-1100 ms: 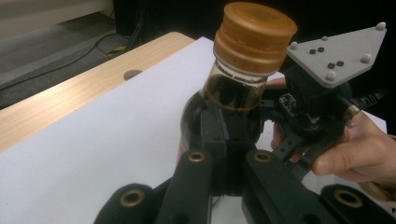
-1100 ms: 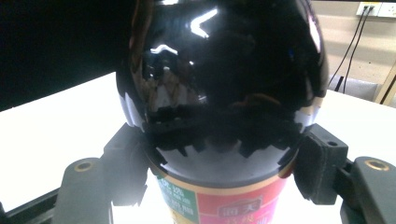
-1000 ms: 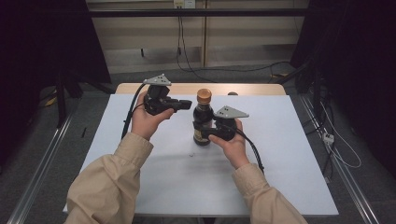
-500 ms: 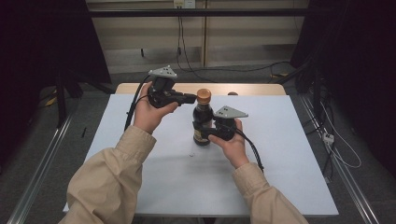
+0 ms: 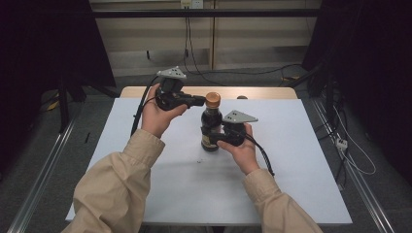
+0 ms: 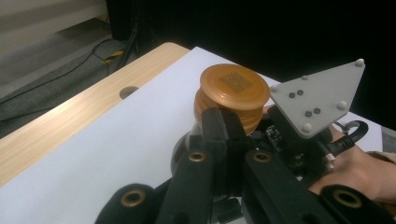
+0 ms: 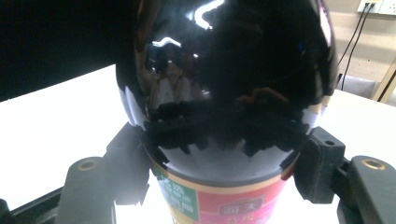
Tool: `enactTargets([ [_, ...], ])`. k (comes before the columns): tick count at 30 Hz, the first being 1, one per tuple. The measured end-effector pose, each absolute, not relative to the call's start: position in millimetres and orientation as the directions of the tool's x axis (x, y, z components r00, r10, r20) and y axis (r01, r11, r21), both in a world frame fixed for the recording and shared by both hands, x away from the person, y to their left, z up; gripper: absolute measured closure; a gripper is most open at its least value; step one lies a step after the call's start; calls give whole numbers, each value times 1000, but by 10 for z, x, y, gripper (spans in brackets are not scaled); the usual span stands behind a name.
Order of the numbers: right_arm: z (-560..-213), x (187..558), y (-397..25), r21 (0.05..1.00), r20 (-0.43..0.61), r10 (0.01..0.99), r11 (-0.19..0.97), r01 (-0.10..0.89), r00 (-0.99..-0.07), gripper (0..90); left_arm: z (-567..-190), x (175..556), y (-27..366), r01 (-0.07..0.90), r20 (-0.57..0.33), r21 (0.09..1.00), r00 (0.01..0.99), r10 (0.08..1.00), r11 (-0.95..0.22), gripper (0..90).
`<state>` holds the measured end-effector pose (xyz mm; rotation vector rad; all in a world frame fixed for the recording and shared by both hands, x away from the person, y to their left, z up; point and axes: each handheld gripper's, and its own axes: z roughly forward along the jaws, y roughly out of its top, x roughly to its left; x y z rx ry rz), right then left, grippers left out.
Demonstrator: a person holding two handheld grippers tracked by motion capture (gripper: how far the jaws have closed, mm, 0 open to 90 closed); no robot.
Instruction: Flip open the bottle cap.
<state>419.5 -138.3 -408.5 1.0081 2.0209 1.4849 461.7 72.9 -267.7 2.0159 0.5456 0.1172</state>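
Right gripper (image 5: 214, 141) clamped around bottle (image 5: 210, 130), left gripper (image 5: 198, 101) closed beside cap (image 5: 212, 100)

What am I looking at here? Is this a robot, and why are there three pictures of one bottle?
There is no robot arm here. A person in beige sleeves holds a black hand-held claw in each hand, working at a white-topped table.

The high view comes from a fixed camera above the person, looking forward and down. The other two come from small cameras riding on the claws, looking along their black jaws.

On the table stands a dark glass bottle with a round orange cap and a red and green label. The right claw grips the bottle's body, one jaw on each side. The left claw has its jaws pressed together, tips right by the cap, at its near side; whether they touch it I cannot tell. The grey three-cornered plate is part of the right claw.
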Motion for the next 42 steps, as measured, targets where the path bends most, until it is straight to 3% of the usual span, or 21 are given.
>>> enactTargets([
  [14, -4096, 4208, -1403, 939, 86, 757, 155, 306, -648, 319, -2661, 4585, 693, 340, -146, 855, 882, 447, -391, 900],
  [15, -4098, 4208, -1405, 939, 88, 757, 153, 307, -647, 319, -2652, 4582, 695, 336, -150, 863, 884, 443, -378, 900],
  [16, -4100, 4210, -1404, 940, 86, 754, 155, 304, -651, 319, -2515, 4555, 725, 321, -209, 913, 898, 388, -251, 900],
  [17, -4100, 4210, -1404, 940, 86, 754, 155, 304, -651, 319, -2515, 4555, 725, 321, -209, 913, 898, 388, -251, 900],
  [19, -4088, 4203, -1287, 942, 42, 758, 188, 279, -651, 316, -2340, 4490, 560, 270, -97, 889, 900, 425, -369, 900],
  [21, -4070, 4205, -1228, 938, 18, 756, 214, 273, -654, 315, -2263, 4466, 434, 270, -64, 862, 898, 434, -430, 900],
  [29, -4101, 4217, -1361, 939, 73, 757, 167, 301, -649, 314, -2368, 4543, 633, 329, -119, 847, 883, 454, -418, 900],
  [42, -4105, 4213, -1369, 939, 68, 756, 171, 297, -651, 314, -2458, 4560, 747, 347, -137, 835, 882, 450, -428, 900],
])
